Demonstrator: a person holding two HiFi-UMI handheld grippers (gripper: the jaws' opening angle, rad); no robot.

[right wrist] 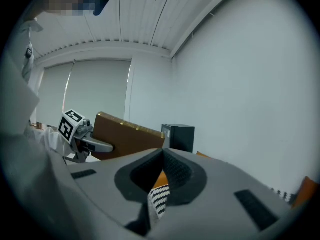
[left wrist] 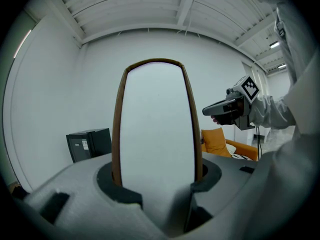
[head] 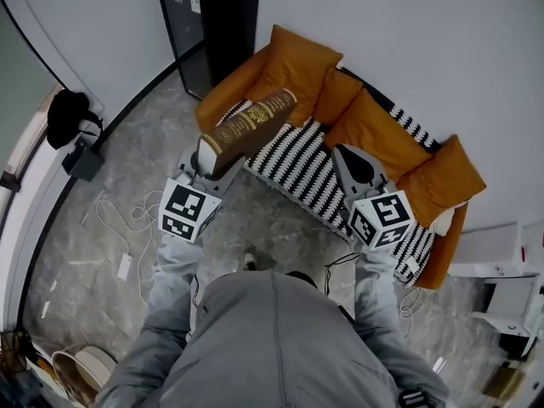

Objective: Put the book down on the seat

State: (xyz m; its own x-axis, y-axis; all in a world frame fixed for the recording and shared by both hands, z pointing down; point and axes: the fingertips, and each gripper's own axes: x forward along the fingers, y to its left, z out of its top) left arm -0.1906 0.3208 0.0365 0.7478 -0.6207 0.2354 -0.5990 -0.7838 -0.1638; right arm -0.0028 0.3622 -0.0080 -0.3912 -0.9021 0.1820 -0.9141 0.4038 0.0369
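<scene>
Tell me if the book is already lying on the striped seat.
No, the book is clamped in the left claw, held tilted in the air by the striped seat.

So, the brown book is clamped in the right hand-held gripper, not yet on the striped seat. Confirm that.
Wrong gripper: the head view shows the left hand-held gripper clamping the brown book; the right hand-held gripper holds nothing. The book is not yet on the striped seat.

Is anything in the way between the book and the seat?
Nothing visible. The book, held in the left gripper, is by the left end of the striped seat, which is bare in front. The orange cushions lie along the back, and the right gripper is off to the side.
</scene>
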